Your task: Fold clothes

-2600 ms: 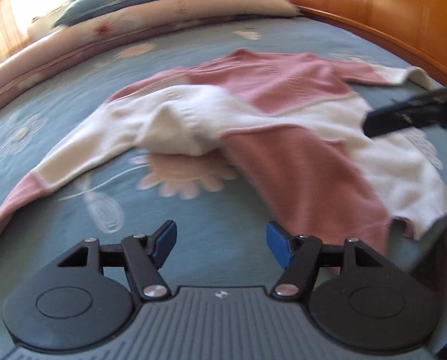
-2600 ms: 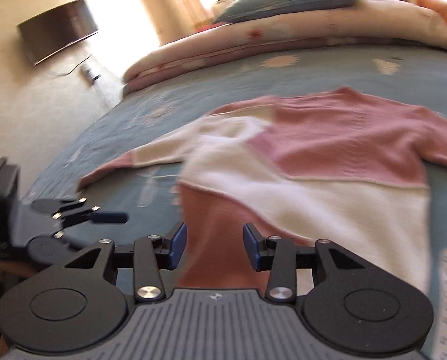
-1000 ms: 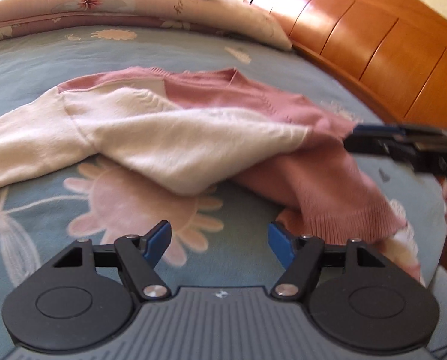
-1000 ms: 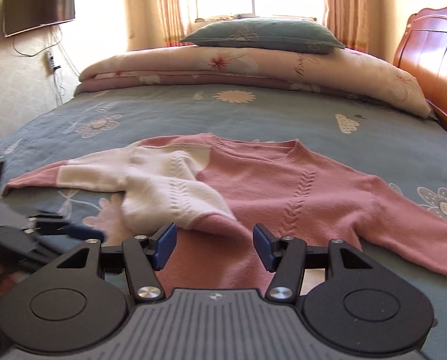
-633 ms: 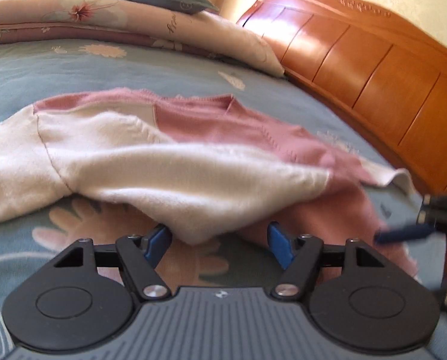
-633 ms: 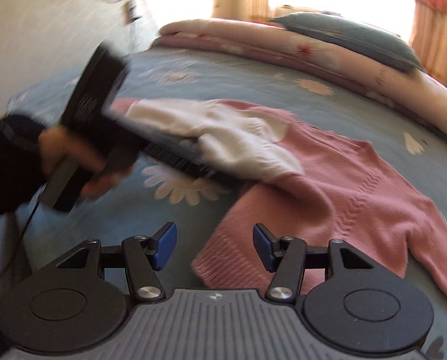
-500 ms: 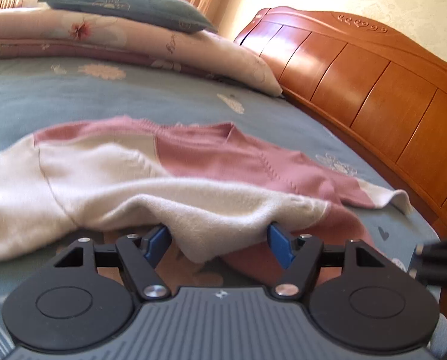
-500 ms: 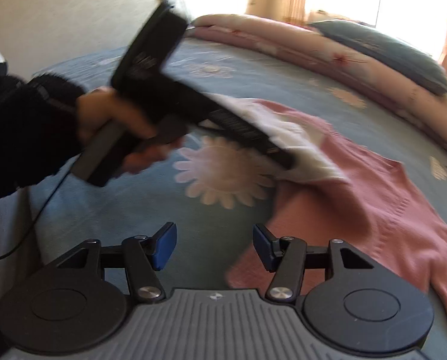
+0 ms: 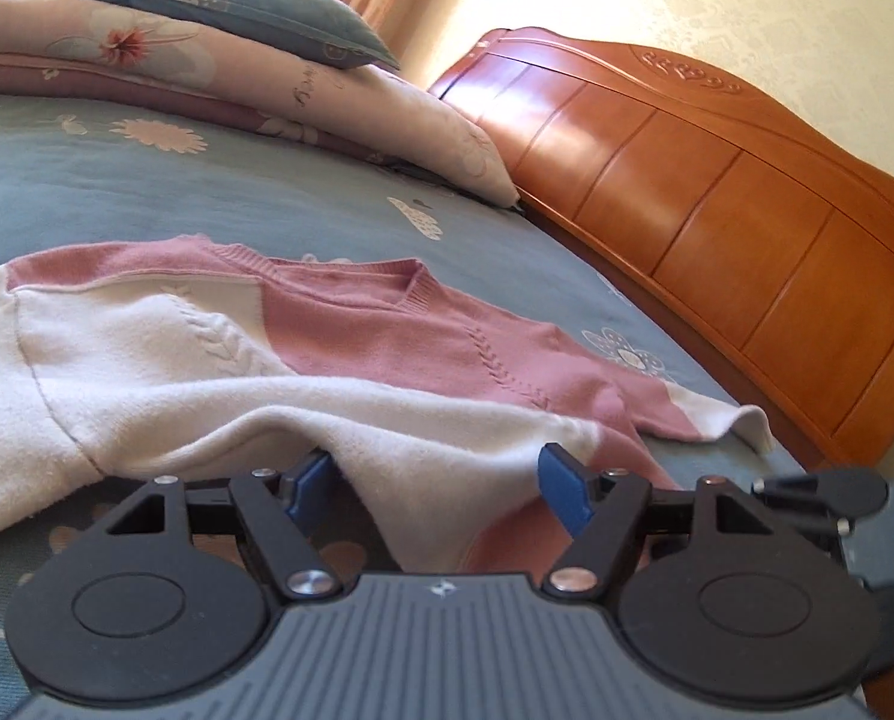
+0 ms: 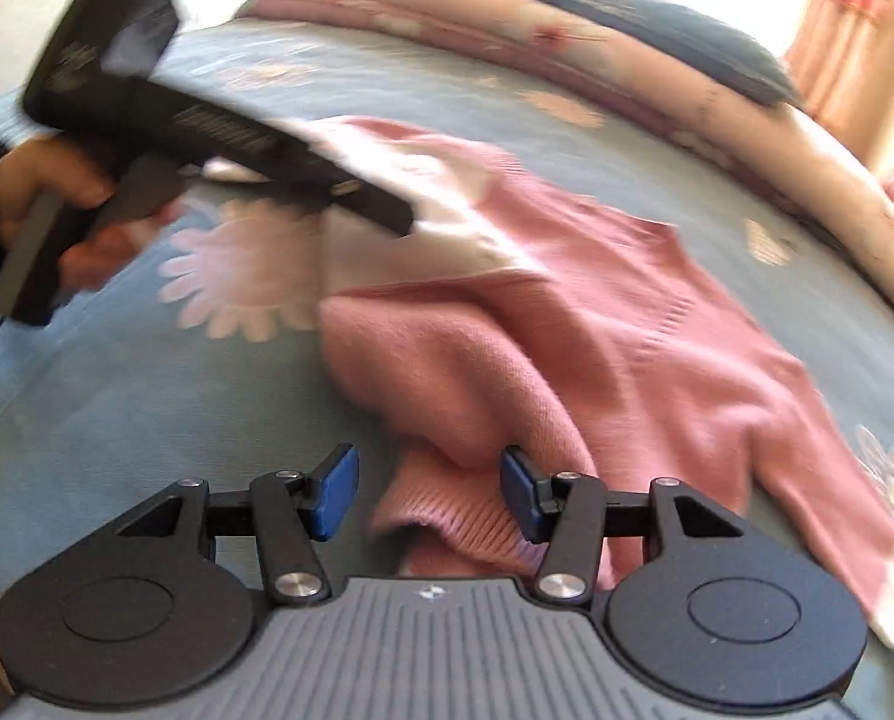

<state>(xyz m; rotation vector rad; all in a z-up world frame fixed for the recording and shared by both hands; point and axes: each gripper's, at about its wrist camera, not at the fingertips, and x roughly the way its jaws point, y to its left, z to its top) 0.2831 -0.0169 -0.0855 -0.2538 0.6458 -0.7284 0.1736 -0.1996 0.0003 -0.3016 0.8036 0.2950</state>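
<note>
A pink and white knitted sweater (image 9: 351, 330) lies crumpled on the blue flowered bedspread (image 9: 147, 198). My left gripper (image 9: 435, 492) is low at its near edge. A white fold of the sweater lies between its blue pads (image 9: 561, 495), and the jaws are opening, not pressing. In the right wrist view the sweater (image 10: 597, 312) shows its pink half. My right gripper (image 10: 428, 492) stands over the ribbed pink hem (image 10: 459, 534), which lies between the jaws as they close, without a clear pinch. A hand (image 10: 45, 192) holds the left gripper (image 10: 351, 204) at the white part.
A wooden headboard (image 9: 717, 228) runs along the right. Pillows (image 9: 219, 6) and a rolled floral quilt (image 9: 327, 90) lie at the far end of the bed. The right gripper's body (image 9: 819, 498) shows at the left view's right edge.
The left gripper has moved forward and low until the white fold lies between its jaws. The right gripper has swung down over the pink hem, which now sits between its jaws.
</note>
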